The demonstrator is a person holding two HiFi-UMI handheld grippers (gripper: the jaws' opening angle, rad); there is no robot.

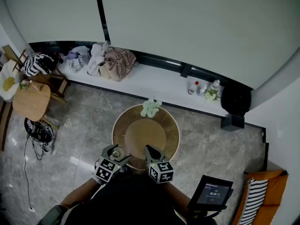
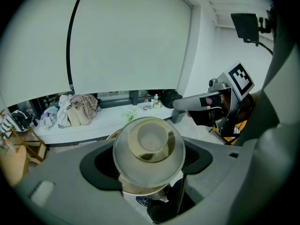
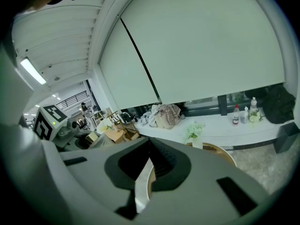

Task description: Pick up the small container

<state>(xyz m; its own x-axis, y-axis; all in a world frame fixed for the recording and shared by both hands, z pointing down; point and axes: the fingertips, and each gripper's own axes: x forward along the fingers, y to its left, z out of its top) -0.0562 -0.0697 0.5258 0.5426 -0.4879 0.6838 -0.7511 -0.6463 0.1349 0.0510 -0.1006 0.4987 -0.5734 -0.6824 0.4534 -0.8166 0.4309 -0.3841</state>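
The round wooden tabletop [image 1: 146,136] lies ahead of me as the pickup looks all but done. My left tool [image 1: 115,154] pinches the small container [image 2: 149,149] across its sides at the tabletop's near left edge. In the left gripper view a shoe and floor show beneath the container, so I judge it lifted clear; only carrying it off would remain. My right tool [image 1: 149,150] hangs just beside it over the near rim, its jaws pressed together on nothing. A vase of pale green flowers [image 1: 150,108] stands at the far edge, well apart. The container is pale and translucent, open at the top, with a smaller cup shape inside and a brownish smear that I cannot identify.
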